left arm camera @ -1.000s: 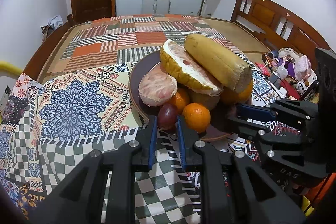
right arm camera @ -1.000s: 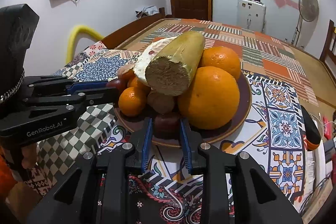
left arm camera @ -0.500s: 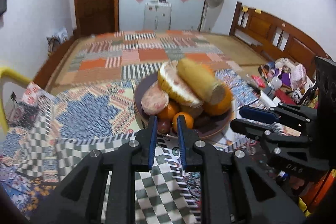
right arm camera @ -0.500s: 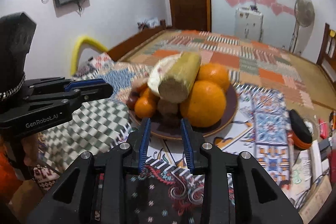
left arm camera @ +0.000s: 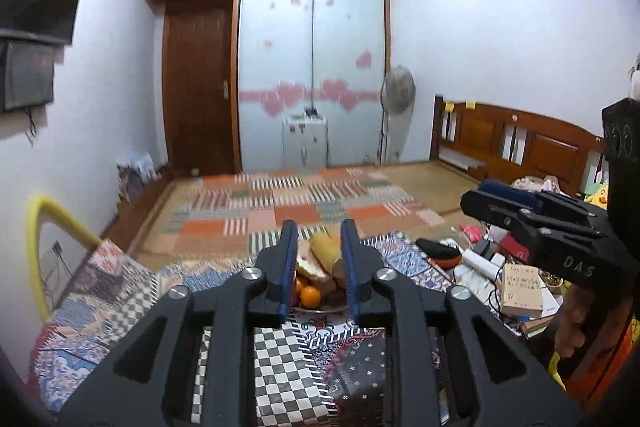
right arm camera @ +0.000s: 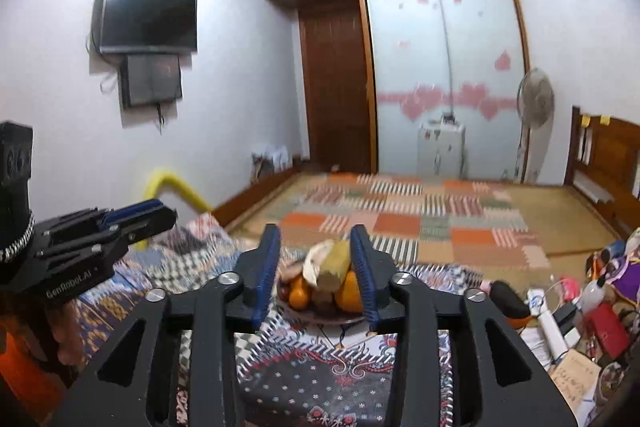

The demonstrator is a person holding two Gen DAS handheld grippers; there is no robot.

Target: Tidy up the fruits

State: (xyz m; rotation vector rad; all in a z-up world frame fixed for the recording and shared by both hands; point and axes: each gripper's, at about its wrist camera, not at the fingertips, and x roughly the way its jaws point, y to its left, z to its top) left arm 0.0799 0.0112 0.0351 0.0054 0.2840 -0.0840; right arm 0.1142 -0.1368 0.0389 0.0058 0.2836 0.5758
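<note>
A: Item one, left gripper (left arm camera: 318, 269)?
B: Held level and well back from the plate (right arm camera: 320, 318), pointing down the room. Fingers spread, nothing between them; the fruit pile shows through the gap. From the right wrist view its side carries the lettering "GenRobot.AI".

A: Item two, right gripper (right arm camera: 316, 275)?
B: Same attitude, level, raised above the patterned cloth (right arm camera: 304, 371). Fingers parted wide, empty. In the left wrist view its body reads "DAS"; the person's hand (left arm camera: 576, 323) grips the handle beneath.

A: Item three, the fruit?
B: All on the dark plate, which sits on the cloth ahead of both grippers. One long yellow fruit (right arm camera: 336, 265) with a cut end lies on top, against an opened pomelo (right arm camera: 314, 259). A large orange (right arm camera: 349, 291) sits at the right side, a small tangerine (right arm camera: 299, 297) at the left front. Darker small fruits lie low in the pile; kind cannot be told.

A: Other writing?
B: A tan box (left arm camera: 520, 285) at the right of the cloth bears printed lines, too small to read.
</note>
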